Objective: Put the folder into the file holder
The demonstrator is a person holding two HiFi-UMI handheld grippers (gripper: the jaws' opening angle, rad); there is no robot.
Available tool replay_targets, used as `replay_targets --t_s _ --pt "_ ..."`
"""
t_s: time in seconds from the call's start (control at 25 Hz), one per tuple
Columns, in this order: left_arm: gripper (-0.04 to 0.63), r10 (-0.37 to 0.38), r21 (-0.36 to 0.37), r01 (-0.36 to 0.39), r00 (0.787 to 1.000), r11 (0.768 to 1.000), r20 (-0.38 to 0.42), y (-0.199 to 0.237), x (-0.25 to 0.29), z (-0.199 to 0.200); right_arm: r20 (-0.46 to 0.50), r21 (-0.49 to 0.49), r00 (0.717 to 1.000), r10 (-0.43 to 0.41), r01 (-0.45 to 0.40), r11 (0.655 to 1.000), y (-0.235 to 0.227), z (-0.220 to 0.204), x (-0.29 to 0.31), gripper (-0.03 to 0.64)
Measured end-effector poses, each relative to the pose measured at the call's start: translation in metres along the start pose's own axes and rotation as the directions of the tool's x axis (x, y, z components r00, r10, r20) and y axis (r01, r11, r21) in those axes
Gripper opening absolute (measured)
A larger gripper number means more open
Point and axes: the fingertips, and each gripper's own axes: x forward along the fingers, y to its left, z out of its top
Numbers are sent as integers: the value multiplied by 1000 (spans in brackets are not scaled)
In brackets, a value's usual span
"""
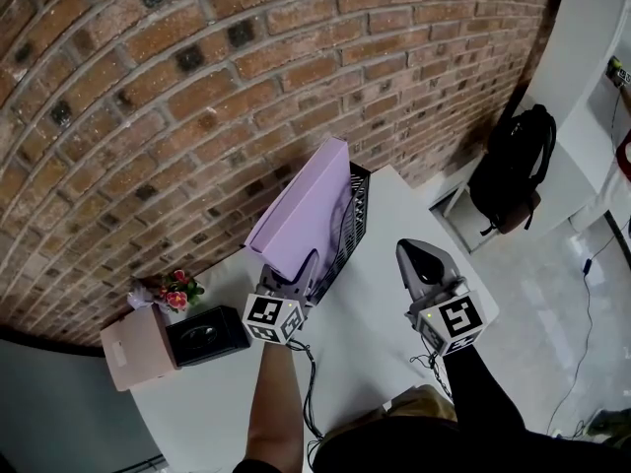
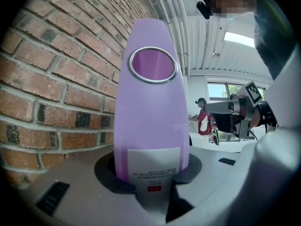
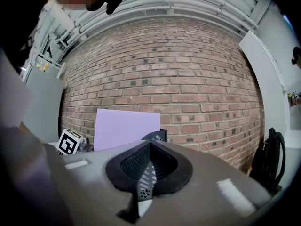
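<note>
The left tongs pinch the lilac folder, slanted over the black mesh file holder on the worktop. The right tongs sit pressed together, empty.

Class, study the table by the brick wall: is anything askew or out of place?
The purple folder is askew: it slants against the black mesh file holder rather than standing upright inside, its near end clamped in the left tongs.
</note>
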Motion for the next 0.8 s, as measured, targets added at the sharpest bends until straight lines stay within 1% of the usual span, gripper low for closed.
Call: replay_targets --t_s 0.28,0.6,0.8 --pt "158 16 17 -15 999 1000 -39 -2 2 -10 4 -3 1000 1 -1 1000 0 2 -2 0" --pt "160 25 15 -24 998 1000 -63 -2 3 -25 1 11 1000 -4 4 1000 0 -1 -5 0" --pt "161 32 47 -29 997 998 -71 -5 3 -27 1 16 1000 -10 10 1000 -3 -1 -7 0"
